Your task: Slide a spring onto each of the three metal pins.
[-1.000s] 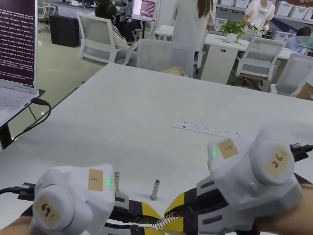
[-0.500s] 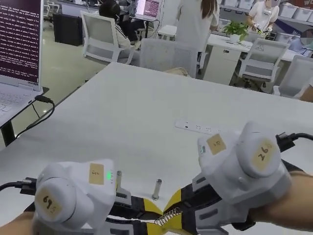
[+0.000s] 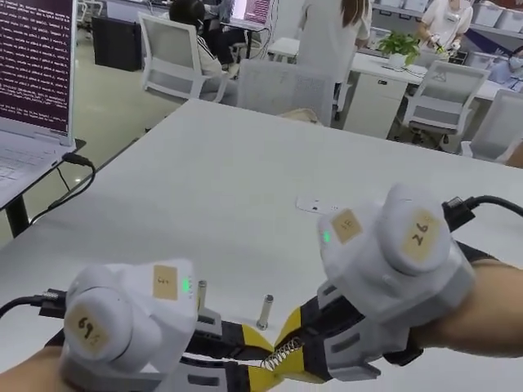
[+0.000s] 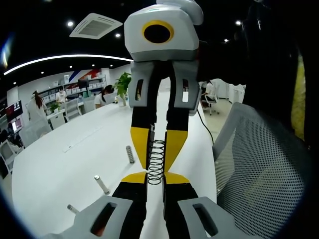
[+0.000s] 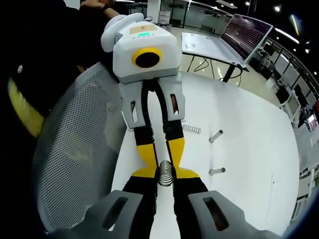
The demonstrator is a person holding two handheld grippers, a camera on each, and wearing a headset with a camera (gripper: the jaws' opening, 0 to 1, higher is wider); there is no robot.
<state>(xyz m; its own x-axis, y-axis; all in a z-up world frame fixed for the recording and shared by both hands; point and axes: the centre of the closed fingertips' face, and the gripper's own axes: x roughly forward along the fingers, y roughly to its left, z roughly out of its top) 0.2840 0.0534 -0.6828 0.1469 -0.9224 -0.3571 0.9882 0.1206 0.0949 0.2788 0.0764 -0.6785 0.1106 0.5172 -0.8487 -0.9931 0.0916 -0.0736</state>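
A small metal spring point(image 3: 282, 353) hangs low over the white table point(image 3: 229, 188), stretched between the yellow tips of both grippers. My left gripper point(image 3: 260, 356) comes in from the bottom left, my right gripper point(image 3: 296, 349) from the right, tip to tip. In the left gripper view the spring point(image 4: 156, 160) runs from my left gripper point(image 4: 155, 180) up to the right gripper point(image 4: 157, 144). In the right gripper view the spring point(image 5: 166, 173) is end-on in my right gripper point(image 5: 166, 175). Two bare pins point(image 3: 265, 311) point(image 3: 202, 295) stand just beyond. A third pin point(image 4: 130, 154) seems to carry coils.
A white power strip point(image 3: 313, 204) lies mid-table, partly behind the right gripper. A laptop point(image 3: 33, 73) and its black cable point(image 3: 78, 163) are off the table's left edge. Grey mesh chairs point(image 3: 282, 90) and people stand beyond the far edge.
Both grippers keep the spring between their tips. The right gripper has drifted a little left and up in the picture; the head camera has also shifted.
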